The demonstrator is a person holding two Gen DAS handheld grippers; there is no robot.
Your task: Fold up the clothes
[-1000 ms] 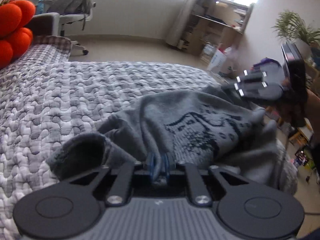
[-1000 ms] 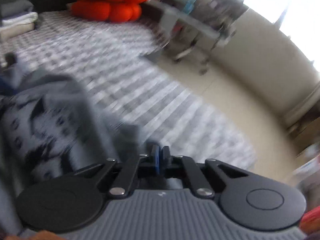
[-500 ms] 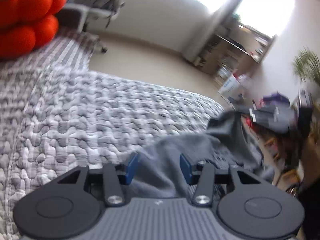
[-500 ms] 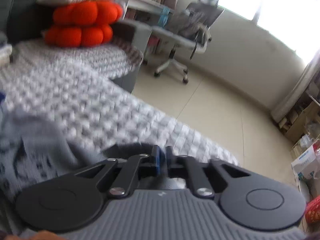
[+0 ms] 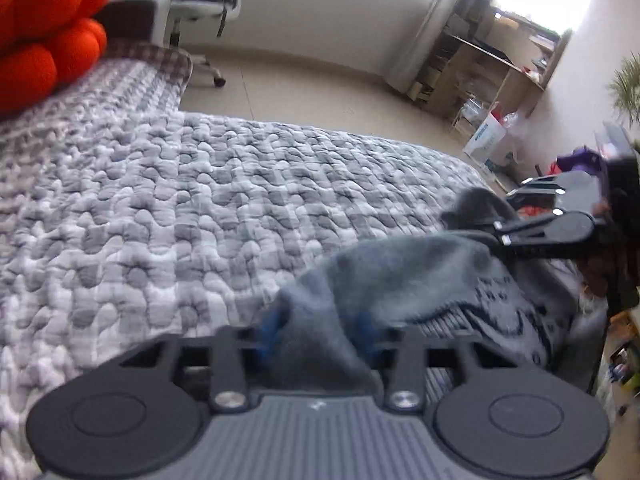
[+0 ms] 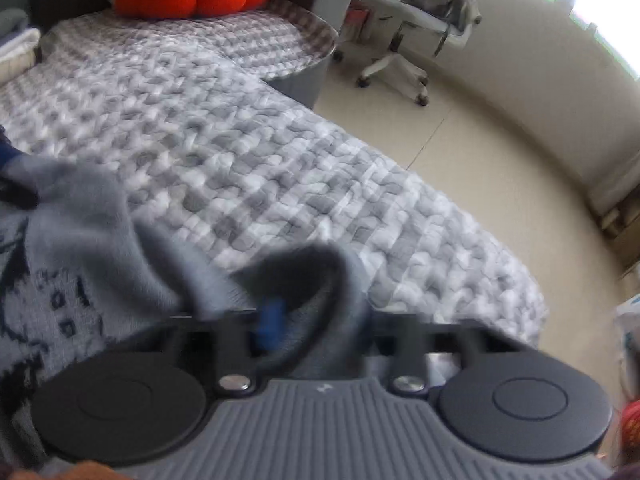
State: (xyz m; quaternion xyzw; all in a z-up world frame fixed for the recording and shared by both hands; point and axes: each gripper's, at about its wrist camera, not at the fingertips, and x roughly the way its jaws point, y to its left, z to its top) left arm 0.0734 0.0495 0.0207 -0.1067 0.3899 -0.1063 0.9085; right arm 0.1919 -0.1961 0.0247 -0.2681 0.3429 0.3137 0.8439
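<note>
Underneath everything, the bed [image 5: 168, 208] in its grey-and-white quilt is filling most of both views, with an orange cushion [image 5: 44, 32] sitting at its far end and a chair [image 6: 404, 52] standing on the floor beyond.

On the near part of the bed, a grey sweater [image 5: 420, 276] with a dark knitted pattern is lying bunched and partly lifted, not flat. Its patterned face is showing on the side toward the right tool, and one edge is rising into a soft hump between the two tools.

The left tool [image 5: 316, 326] is standing with its blue pads apart, and a fold of sweater is running between them; the pads do not look pressed onto it, so I judge it open. The right tool [image 6: 316, 320] is looking much the same in its own view: one blue pad is showing, cloth is curling through the gap, and the other pad is lost behind fabric and blur. I judge it open too. Seen from the left wrist, that right tool [image 5: 556, 220] is hovering at the sweater's raised edge.

As for progress, no neat fold is showing; the sweater is crumpled, so the pictures fit a fold either being set up or just laid over and let go.

The sweater's sleeves, collar and full outline are cut off or hidden under the tools, and motion blur is softening both views.
</note>
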